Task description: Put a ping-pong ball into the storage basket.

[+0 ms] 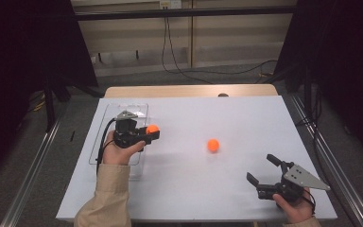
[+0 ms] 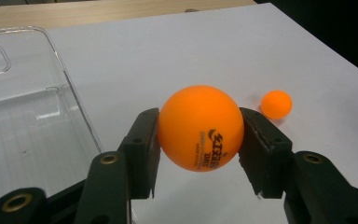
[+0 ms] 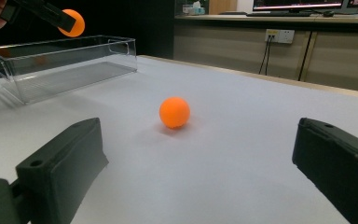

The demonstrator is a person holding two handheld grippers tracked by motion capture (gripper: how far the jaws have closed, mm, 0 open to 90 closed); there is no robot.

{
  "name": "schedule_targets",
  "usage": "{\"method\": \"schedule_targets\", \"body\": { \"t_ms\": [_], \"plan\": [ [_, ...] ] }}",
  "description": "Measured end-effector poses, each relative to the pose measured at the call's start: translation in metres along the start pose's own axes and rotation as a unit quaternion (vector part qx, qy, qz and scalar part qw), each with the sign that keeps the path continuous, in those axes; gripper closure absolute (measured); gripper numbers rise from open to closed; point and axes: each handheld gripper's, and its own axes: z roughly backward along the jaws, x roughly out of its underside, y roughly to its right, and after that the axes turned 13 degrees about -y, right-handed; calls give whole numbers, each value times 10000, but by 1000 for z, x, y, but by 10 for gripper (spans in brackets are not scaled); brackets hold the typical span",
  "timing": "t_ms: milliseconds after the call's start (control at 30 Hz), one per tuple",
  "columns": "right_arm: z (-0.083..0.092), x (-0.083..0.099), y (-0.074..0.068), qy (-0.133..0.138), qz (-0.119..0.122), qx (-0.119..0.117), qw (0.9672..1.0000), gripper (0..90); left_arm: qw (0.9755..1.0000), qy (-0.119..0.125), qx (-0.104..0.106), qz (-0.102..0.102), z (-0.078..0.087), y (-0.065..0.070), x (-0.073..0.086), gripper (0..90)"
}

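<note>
The left tool (image 1: 147,134) is clamped on an orange table-tennis ball (image 2: 199,127), one black pad pressing each side at about the ball's widest girth, so the round shell cannot squirt out forward or drop through; the printed logo faces the left gripper view, and the ball rides clear of the bench (image 1: 246,123). In the high view this tool sits just beside the right-hand wall of a clear plastic tray (image 1: 100,137), and in the right gripper view the ball is seen held higher than the tray's rim. That height looks deliberate: the ball has to pass over the wall before it can be let go inside. The tray lies long-side along the left edge of the white bench top, within easy reach of the left hand (image 1: 121,152), which probably explains why that hand does the carrying. The right tool (image 1: 263,169) stands with its jaws spread wide and nothing between them, resting low near the bench's front right corner, its jaws aimed toward a second orange ball (image 1: 212,145) that sits on the bench near the middle, well apart from both tools. I judge that ball to be next in line, with the right tool lined up for it.
</note>
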Motion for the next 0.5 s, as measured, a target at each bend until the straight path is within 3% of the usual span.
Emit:
{"method": "schedule_targets", "body": {
  "t_ms": [500],
  "plan": [
    [0,0,0,-2,5,-9,10000,18,10000,14,-57,-2,5,-4,1,508]
  ]
}}
